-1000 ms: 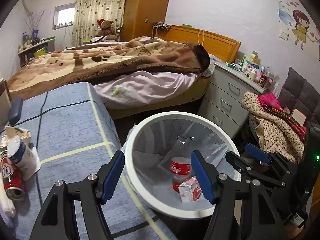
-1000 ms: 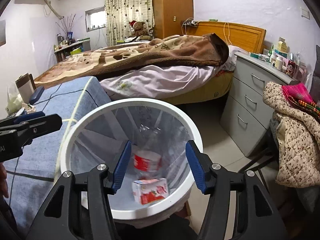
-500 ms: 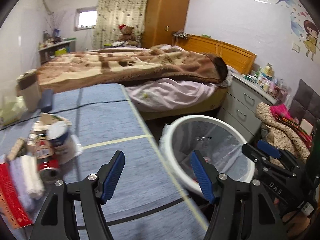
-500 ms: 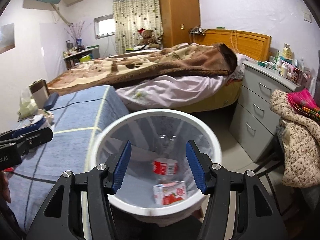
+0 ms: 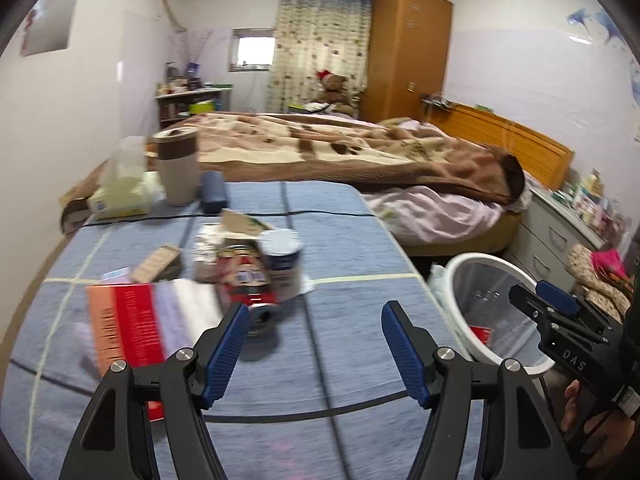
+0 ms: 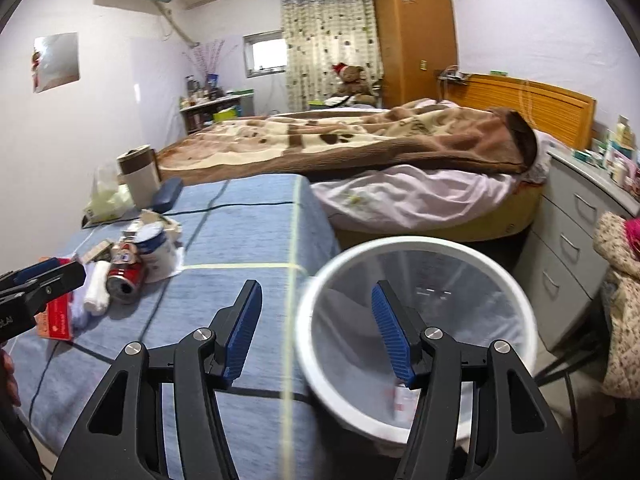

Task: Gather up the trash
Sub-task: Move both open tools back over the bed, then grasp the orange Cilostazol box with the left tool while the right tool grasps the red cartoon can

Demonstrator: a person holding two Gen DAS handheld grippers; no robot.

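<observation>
A pile of trash lies on the blue cloth table (image 5: pixel 340 240): a crushed red can (image 5: pixel 248 284), a white and blue paper cup (image 5: pixel 284 264), a red packet (image 5: pixel 132 316), a white roll (image 6: pixel 96 292) and torn cardboard (image 5: pixel 240 224). My left gripper (image 5: pixel 314 344) is open and empty above the table, just right of the can. The white bin (image 6: pixel 416 328) with a clear liner stands at the table's right edge, with red trash at its bottom. My right gripper (image 6: pixel 316 320) is open and empty over the bin's left rim.
A tissue box (image 5: pixel 116 196), a brown-topped beige cup (image 5: pixel 176 168) and a dark blue case (image 5: pixel 214 196) stand at the table's far end. A bed with a brown blanket (image 5: pixel 360 152) lies beyond. A grey dresser (image 6: pixel 580 240) and a chair with clothes (image 6: pixel 620 300) are at right.
Both grippers have swung left from over the bin toward the table. The trash pile has come into the middle of the left wrist view. Both stayed open.
</observation>
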